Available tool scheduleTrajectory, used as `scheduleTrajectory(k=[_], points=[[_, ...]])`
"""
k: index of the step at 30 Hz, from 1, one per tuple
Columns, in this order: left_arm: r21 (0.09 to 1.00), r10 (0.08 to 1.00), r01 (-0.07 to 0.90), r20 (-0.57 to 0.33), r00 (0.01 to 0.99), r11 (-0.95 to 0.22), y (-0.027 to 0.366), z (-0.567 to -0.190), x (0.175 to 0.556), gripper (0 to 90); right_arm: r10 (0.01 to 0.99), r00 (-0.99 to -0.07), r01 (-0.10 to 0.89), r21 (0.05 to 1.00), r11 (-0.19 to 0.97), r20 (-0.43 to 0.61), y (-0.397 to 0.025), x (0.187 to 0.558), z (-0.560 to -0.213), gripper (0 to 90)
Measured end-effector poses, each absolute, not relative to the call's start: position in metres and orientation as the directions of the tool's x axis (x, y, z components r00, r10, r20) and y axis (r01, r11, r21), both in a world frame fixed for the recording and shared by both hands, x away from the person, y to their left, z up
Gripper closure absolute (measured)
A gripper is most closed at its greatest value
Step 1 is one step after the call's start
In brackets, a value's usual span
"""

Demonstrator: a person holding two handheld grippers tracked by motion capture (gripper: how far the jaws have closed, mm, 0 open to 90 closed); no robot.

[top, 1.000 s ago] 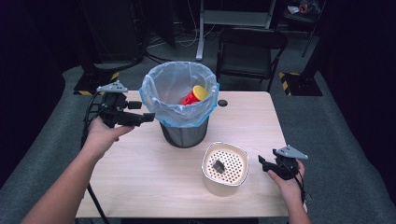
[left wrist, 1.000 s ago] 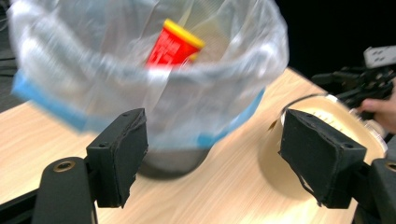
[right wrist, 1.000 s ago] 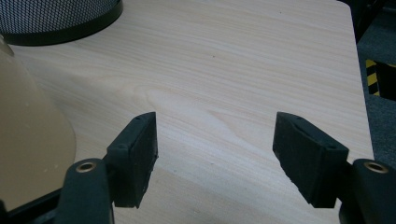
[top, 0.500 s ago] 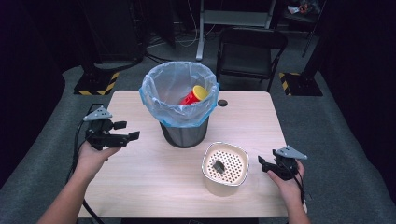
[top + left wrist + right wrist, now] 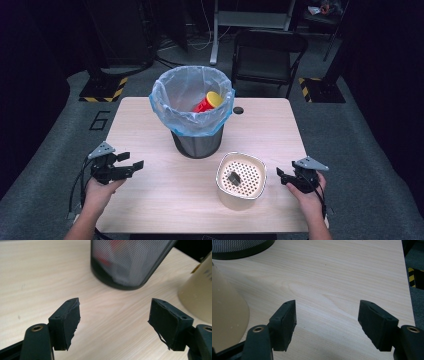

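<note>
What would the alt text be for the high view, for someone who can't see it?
A person's hands hold a left gripper and a right gripper, both open and empty, low over a wooden table. Between them stand a mesh bin lined with a blue bag, a red and yellow item inside, and a cream perforated container.

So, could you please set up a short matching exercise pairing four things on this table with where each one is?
Things:
1. red and yellow bottle
2. small dark object
3. left gripper
4. right gripper

Places:
A. inside the cream perforated container
B. right of the cream container, jaws open
C. inside the blue-lined mesh bin
D. near the table's left edge, jaws open

Pairs: 1-C, 2-A, 3-D, 4-B
</note>
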State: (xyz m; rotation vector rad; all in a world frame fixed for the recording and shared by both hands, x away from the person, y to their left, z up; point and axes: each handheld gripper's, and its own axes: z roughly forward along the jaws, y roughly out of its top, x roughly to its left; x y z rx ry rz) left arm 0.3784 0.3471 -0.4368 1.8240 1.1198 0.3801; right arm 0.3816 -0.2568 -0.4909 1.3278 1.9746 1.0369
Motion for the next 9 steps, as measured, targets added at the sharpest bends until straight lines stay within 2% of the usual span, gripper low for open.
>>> scheduleTrajectory(k=[9], points=[[0.818, 0.876, 0.56, -0.171, 0.452, -0.13, 0.364, -0.484, 0.375, 17.9, 0.933, -0.359, 0.532, 0.823, 0.201, 0.004, -0.259, 0.384, -0.495, 30.1]])
